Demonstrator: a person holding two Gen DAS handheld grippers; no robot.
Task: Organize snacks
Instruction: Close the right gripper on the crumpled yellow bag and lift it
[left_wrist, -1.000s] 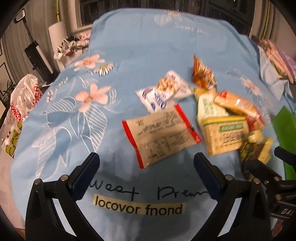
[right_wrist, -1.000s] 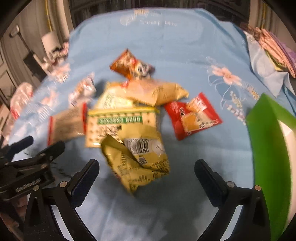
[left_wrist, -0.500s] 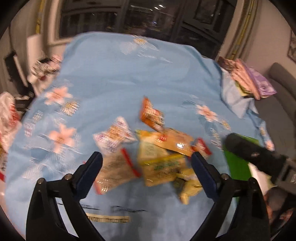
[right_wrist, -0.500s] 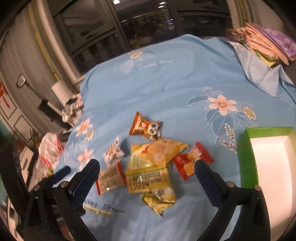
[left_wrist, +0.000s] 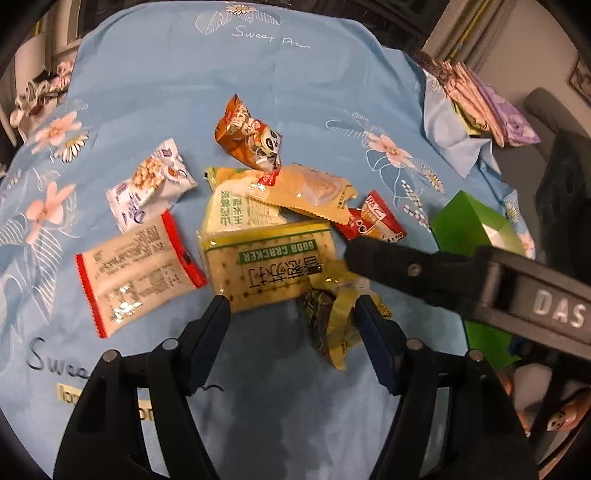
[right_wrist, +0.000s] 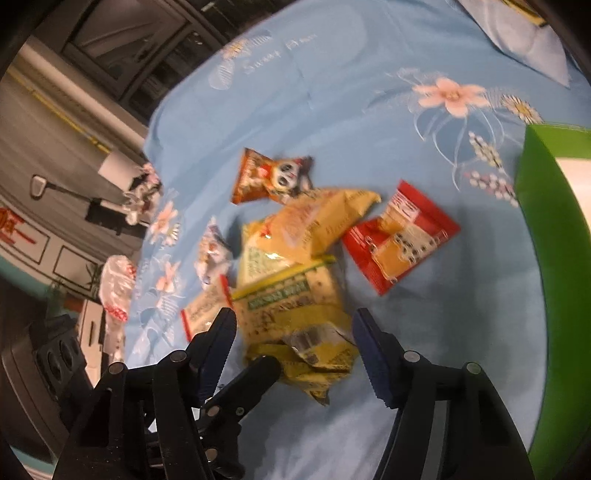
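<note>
Both hand-held grippers are hovering low over a snack pile on a blue floral sheet (left_wrist: 155, 74), jaws spread, gripping nothing. Left hand-held gripper (left_wrist: 293, 314) is sitting just short of the soda cracker pack (left_wrist: 266, 266), with the crumpled yellow wrapper (left_wrist: 332, 325) lying against its right finger. Right hand-held gripper (right_wrist: 293, 328) is straddling that same wrapper (right_wrist: 314, 350); its finger is reaching across the left view from the right, blocking part of the pile.

Ahead of the left hand-held gripper: red-edged clear pack (left_wrist: 136, 273) to the left, white-blue pack (left_wrist: 149, 184) beyond it, panda bag (left_wrist: 251, 136) farthest, orange-yellow pack (left_wrist: 306, 192) overlapping a pale green pack (left_wrist: 236, 210), red pack (left_wrist: 373, 221) to the right. Green box (right_wrist: 546, 221) is standing well right.

Readable writing: "SODA CRACKER" on the cracker pack, "Sweet" on the sheet, "DAS" on the right hand-held gripper. Folded cloths (left_wrist: 480, 99) are sitting far right.
</note>
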